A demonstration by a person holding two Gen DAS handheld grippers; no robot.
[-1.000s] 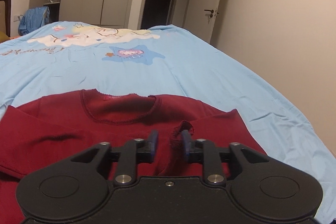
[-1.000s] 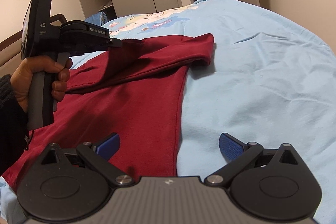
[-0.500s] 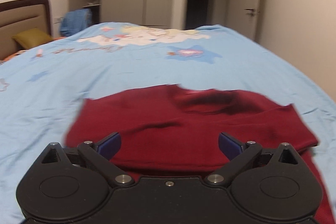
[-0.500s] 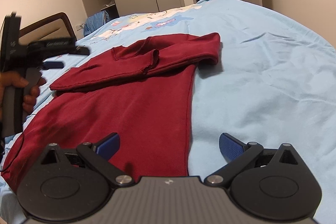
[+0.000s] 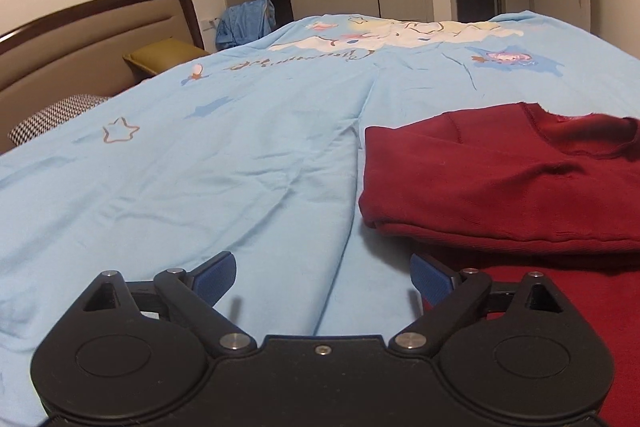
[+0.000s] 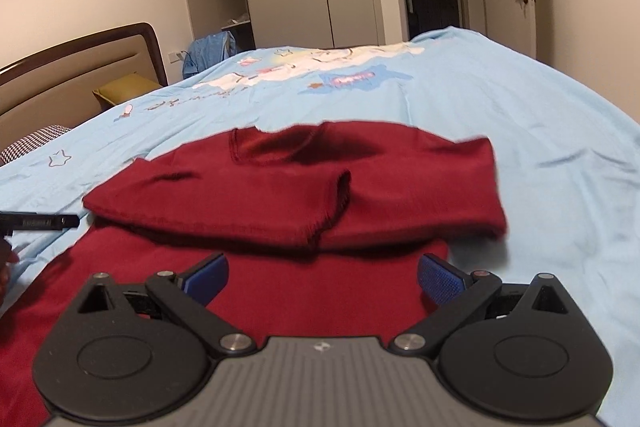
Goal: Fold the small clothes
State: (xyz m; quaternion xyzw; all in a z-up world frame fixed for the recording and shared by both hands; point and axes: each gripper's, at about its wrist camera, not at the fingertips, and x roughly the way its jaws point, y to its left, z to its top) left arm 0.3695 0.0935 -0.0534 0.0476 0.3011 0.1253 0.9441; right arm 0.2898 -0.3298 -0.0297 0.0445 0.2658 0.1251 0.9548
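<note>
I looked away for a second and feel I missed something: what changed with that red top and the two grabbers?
The left gripper let go of the sleeve it pinched, its jaws just opening, and swung left off the red top over the blue bedsheet. The sleeve now lies folded across the chest. The right gripper stayed open, empty.

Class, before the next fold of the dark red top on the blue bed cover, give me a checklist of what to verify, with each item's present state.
1. Left gripper open, nothing between its fingers: ok; its jaws have just opened wide and eased in slightly.
2. Right gripper open, empty: ok.
3. Dark red knitted top: both sleeves folded across the chest: ok.
4. Lower half of the top lying flat: cannot tell, the gripper bodies hide it.
5. Light blue printed bed cover bare beside the top: ok.
</note>
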